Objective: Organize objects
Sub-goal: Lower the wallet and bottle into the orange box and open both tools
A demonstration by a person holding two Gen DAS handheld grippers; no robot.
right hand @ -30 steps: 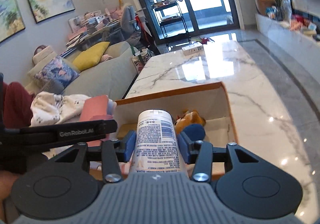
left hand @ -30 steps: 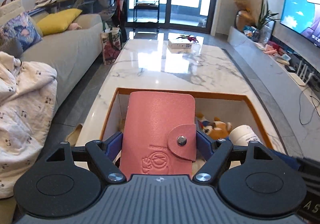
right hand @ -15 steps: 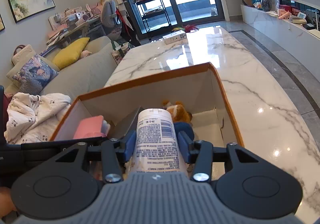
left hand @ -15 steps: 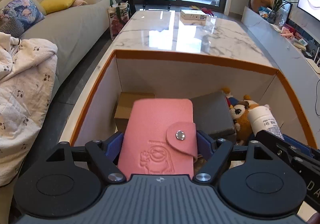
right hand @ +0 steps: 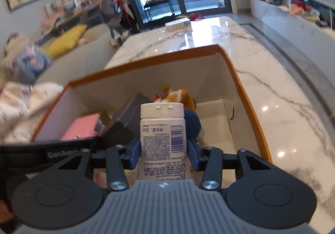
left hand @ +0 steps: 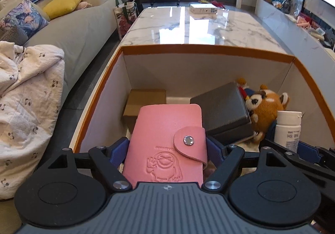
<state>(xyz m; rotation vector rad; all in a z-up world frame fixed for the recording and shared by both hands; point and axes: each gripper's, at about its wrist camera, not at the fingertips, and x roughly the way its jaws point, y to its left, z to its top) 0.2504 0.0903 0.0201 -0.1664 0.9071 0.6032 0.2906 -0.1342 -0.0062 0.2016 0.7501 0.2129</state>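
The left gripper [left hand: 167, 148] is clamped on a pink leather snap-button card wallet [left hand: 167, 142], its blue pads pressing the wallet's two long edges, so the long axis runs straight forward along the fingers; the right gripper [right hand: 163, 150] is likewise closed on a white plastic bottle with a printed label [right hand: 162, 140], cap pointing away from the camera, long axis also along the fingers. Both loads hang over the open white cardboard box with an orange rim [left hand: 207, 49] on the marble table [left hand: 209, 24]; inside lie a small brown carton [left hand: 144, 100] at the back left, a dark grey case [left hand: 224, 110] tilted in the middle, and a brown plush toy [left hand: 266, 106] at the right. The relation that matters: free floor lies directly below and ahead of the wallet, between the carton and the grey case, while the bottle sits above bare floor right of the plush; so each item probably needs only lowering and release, the left hand nearer the left gap.
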